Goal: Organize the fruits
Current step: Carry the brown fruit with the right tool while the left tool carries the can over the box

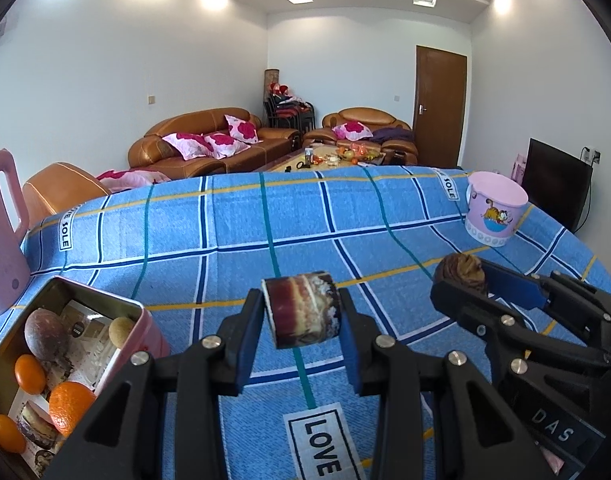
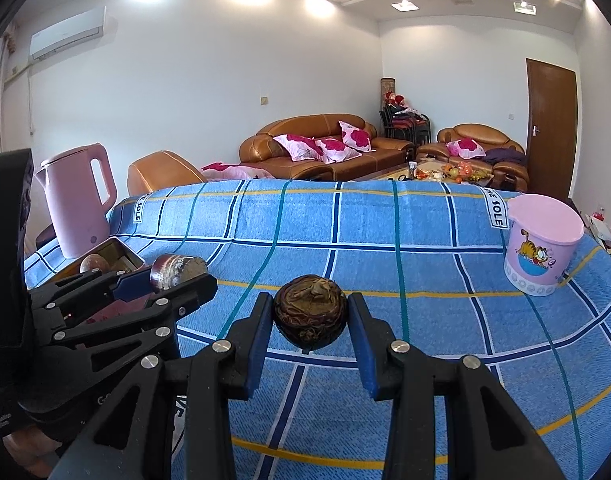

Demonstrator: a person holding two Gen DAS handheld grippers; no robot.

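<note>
Gripper on the left (image 1: 303, 320), seen from its own wrist camera, is clamped on a layered cake slice (image 1: 302, 309) held clear above the blue checked cloth (image 1: 233, 224) on the bench. At lower left sits an open tin (image 1: 87, 300) holding oranges (image 1: 69, 406) and a brown round fruit (image 1: 45, 334) (its printed lining shows cake pictures). The right gripper (image 1: 461, 280) enters from the right, gripping a dark round pastry (image 1: 460, 272).

From the right wrist camera, the right gripper (image 2: 310, 318) pinches that dark, wrinkled pastry (image 2: 310, 316) above the cloth (image 2: 385, 224). The left gripper (image 2: 181, 276) holds the slice (image 2: 178, 270) beside the tin (image 2: 121, 258). A pink kettle (image 2: 79, 200) stands behind, a cartoon cup (image 2: 543, 242) far right.
</note>
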